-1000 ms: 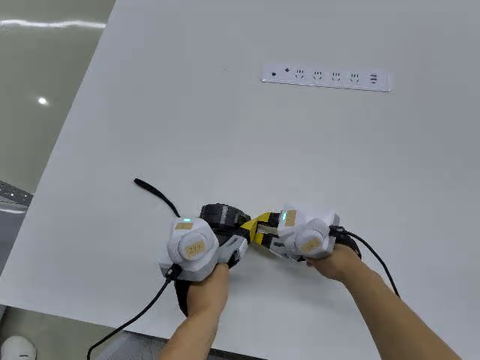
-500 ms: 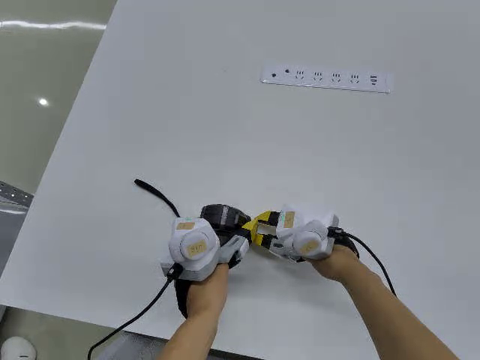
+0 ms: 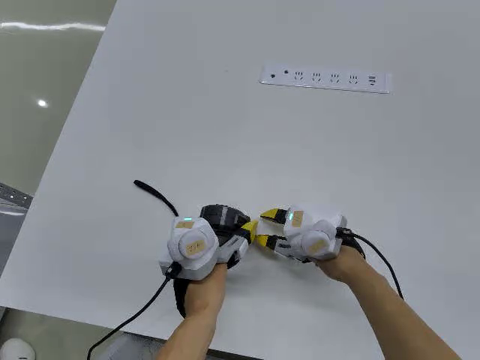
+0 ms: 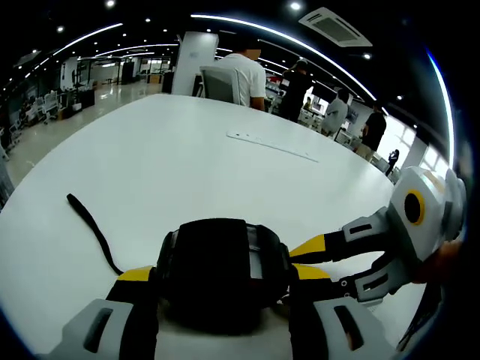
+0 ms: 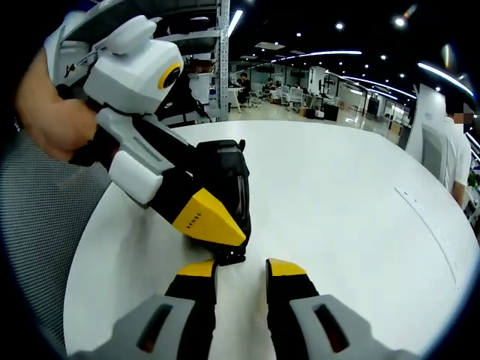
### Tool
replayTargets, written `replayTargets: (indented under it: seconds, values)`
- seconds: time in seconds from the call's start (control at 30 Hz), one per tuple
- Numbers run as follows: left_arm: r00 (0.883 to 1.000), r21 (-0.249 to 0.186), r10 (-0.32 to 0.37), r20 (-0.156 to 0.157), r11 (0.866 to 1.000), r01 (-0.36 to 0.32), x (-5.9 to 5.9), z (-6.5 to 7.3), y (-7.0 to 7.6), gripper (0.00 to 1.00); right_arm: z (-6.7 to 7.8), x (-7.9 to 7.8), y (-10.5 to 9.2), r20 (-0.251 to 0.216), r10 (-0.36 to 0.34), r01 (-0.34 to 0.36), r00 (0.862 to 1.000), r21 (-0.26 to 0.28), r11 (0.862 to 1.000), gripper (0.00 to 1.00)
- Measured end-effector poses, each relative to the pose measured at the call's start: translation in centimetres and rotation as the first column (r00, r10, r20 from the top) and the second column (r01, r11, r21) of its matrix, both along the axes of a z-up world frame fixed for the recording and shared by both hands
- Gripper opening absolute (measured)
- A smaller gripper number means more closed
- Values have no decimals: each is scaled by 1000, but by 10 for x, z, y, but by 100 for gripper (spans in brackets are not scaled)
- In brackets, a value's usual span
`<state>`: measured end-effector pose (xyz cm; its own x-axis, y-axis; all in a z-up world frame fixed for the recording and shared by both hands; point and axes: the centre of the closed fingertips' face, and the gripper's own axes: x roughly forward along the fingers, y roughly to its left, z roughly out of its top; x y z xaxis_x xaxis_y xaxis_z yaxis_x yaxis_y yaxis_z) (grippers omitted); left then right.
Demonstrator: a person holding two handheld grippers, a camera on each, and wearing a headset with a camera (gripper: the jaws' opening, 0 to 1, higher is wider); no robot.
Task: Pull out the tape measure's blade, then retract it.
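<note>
A black strap (image 3: 154,193) is lying curled on the white table (image 3: 300,150), trailing from the left side of the tape measure (image 3: 222,217). The tape measure is sitting near the table's front edge; its case is black with grey side panels, and no writing on it is legible. The left gripper (image 4: 223,289) is clamping the case between its yellow-tipped jaws. Just right of it, the right gripper (image 3: 267,228) is pointing at the case with its jaws spread apart and gripping nothing; a small dark tab at the case's lower edge is lying just ahead of its tips. Tan stickers on both gripper bodies are carrying print too small to read. A white power strip (image 3: 326,77) is lying well beyond.
</note>
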<state>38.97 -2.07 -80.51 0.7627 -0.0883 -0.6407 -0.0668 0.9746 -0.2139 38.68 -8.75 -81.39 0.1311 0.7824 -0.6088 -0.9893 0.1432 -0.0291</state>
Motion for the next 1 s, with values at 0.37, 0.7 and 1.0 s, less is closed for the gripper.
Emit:
replayTargets:
  seconds: [0.37,0.7,1.0]
  values:
    - [993,49,-114,14,992,114,-10,5,4,71,8,-1,-42,-15,-78,78,997,22,997,32]
    - [956,100,-289,51,954,283,-22,17,12,74,19,-14,-89,-33,-169,170,985,53,984,39]
    - [887,109,-457,70,887,448,-44,29,13,76,31,-25,-124,-20,-243,244,970,72,967,45]
